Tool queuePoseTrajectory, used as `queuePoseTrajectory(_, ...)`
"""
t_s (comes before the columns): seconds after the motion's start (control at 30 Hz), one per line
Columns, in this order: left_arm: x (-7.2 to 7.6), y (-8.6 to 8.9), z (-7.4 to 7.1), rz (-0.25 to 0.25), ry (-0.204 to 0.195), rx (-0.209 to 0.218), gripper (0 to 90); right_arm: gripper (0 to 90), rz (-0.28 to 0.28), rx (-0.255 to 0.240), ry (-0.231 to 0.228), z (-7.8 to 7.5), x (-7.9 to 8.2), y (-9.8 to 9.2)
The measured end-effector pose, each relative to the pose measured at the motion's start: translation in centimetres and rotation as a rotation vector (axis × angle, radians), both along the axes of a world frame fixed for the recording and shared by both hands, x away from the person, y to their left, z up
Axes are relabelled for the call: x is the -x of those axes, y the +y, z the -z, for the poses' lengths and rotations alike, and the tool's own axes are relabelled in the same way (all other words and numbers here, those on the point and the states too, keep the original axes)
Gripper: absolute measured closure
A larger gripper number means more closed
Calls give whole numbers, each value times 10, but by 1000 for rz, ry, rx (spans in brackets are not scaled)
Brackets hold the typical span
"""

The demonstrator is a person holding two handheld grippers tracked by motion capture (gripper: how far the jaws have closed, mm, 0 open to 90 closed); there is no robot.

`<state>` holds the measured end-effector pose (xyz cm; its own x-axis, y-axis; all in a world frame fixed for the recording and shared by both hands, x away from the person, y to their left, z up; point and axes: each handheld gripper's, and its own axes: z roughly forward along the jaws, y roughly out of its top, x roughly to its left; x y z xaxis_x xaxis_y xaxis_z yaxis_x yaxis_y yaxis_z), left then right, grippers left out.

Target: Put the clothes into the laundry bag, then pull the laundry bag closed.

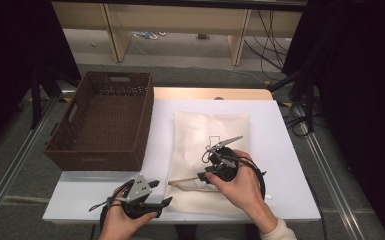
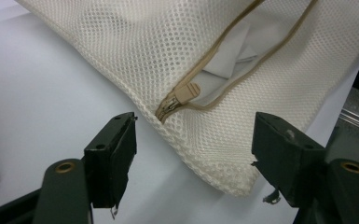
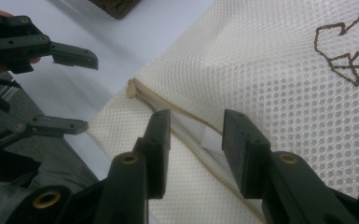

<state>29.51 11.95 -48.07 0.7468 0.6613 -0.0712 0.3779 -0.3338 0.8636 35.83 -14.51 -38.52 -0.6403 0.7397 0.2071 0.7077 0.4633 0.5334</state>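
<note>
A cream mesh bag (image 1: 210,135) with a tan zipper lies flat on the white table (image 1: 285,150). In the left gripper view, the zipper stands partly undone and its pull (image 2: 186,92) sits near the bag's corner, with white cloth (image 2: 228,56) showing inside. My left gripper (image 2: 193,126) is open just short of that corner, touching nothing. My right gripper (image 3: 196,116) hovers over the bag with its jaws open on either side of the zipper gap. The right gripper view also shows the zipper pull (image 3: 132,87) and the left gripper (image 3: 81,91) beyond it.
A brown woven basket (image 1: 97,160) stands at the table's left, reaching past its edge. A dark stitched outline (image 3: 349,60) marks the bag's upper face. Metal rails run along both sides of the table, and cables lie on the floor behind.
</note>
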Motion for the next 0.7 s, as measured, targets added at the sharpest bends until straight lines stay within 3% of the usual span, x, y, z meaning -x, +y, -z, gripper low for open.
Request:
queuePoseTrajectory(0.17,2,2,-1,-19,-4,29,302,624,10,-5,0,-1,-2,-2)
queuePoseTrajectory(0.2,2,3,-1,-16,-8,14,301,625,5,-7,-5,-2,-2,-3)
queuePoseTrajectory(0.3,1,3,0,-30,-4,21,301,624,10,-11,-6,-5,0,-4)
queuePoseTrajectory(0.37,-1,3,-1,-9,-14,3,301,617,8,-18,-5,-6,0,-5)
queuePoseTrajectory(0.6,0,2,2,-27,11,36,300,617,11,-17,15,-2,-1,-2)
queuePoseTrajectory(0.7,-2,2,0,-10,0,19,300,610,-9,-17,21,0,1,4)
